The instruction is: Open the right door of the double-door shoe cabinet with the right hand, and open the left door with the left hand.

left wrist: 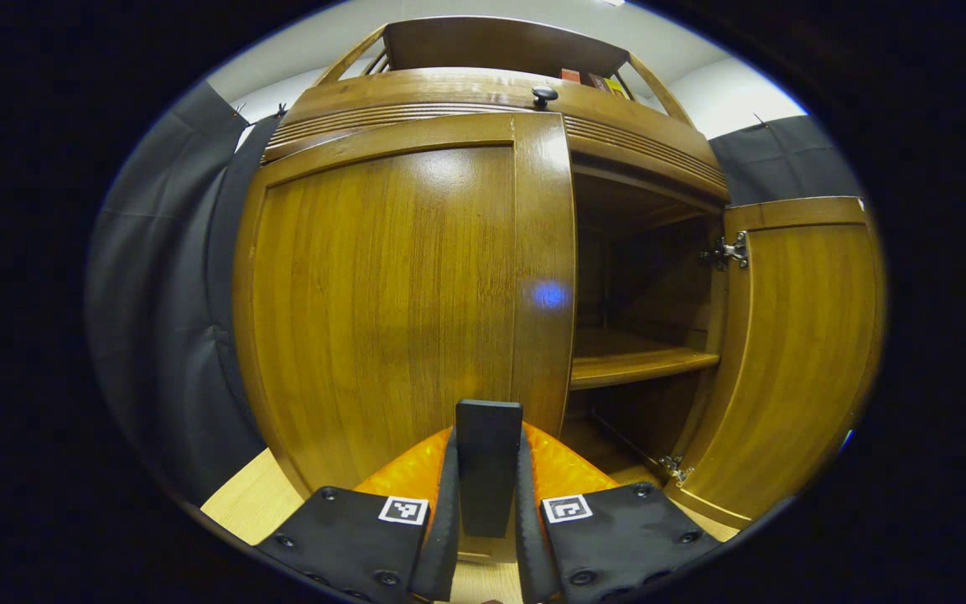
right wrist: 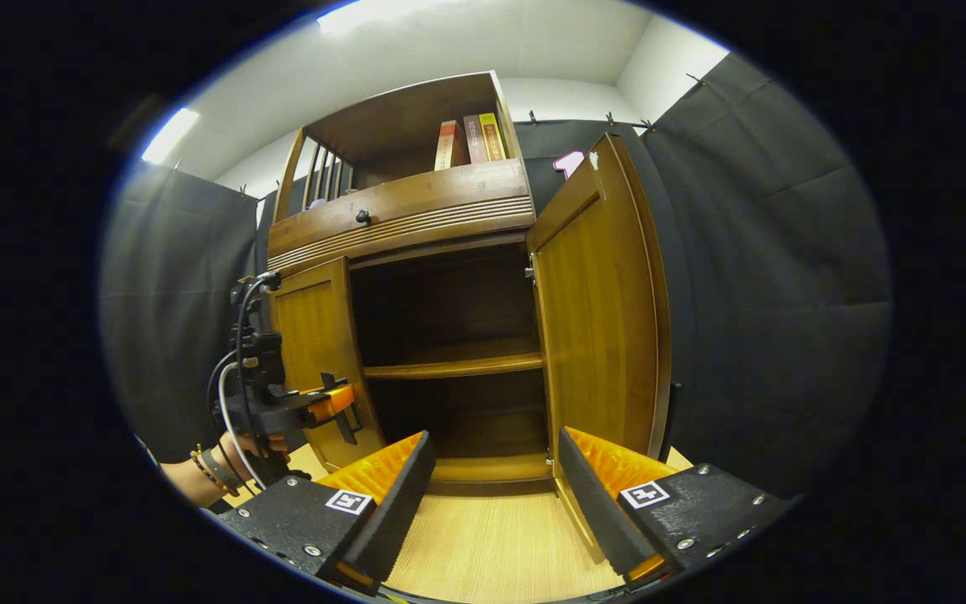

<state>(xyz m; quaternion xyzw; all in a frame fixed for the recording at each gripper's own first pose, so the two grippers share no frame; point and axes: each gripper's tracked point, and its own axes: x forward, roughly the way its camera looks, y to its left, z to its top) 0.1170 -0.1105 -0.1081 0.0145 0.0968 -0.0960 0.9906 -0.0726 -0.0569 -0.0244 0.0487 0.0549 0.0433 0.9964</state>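
While the right door (right wrist: 605, 310) stands swung wide open, the left door (left wrist: 399, 294) is partly open, its free edge pulled a bit out from the cabinet (right wrist: 403, 210). The left gripper (left wrist: 488, 470) is closed down on a dark upright handle (left wrist: 488, 466) at the lower edge of the left door, both fingers (left wrist: 443, 503) pressed against its sides. In the right gripper view the same gripper (right wrist: 328, 407) shows at the left door's edge, held by a hand (right wrist: 248, 449) with wristbands (right wrist: 213, 471) and trailing a cable (right wrist: 236, 369).

The right gripper (right wrist: 491, 482) hangs in front of the cabinet's open middle, jaws spread wide, holding nothing, apart from both doors.

Inside, a shelf (right wrist: 454, 365) crosses the dark interior at mid height; in the left gripper view it shows through the gap past the left door (left wrist: 642, 361). A drawer front with a small dark knob (right wrist: 361, 216) runs above the doors. Books (right wrist: 470, 141) stand upright on the top shelf. Light wood floor (right wrist: 491, 545) below, black cloth wall (right wrist: 768, 294) on both sides.
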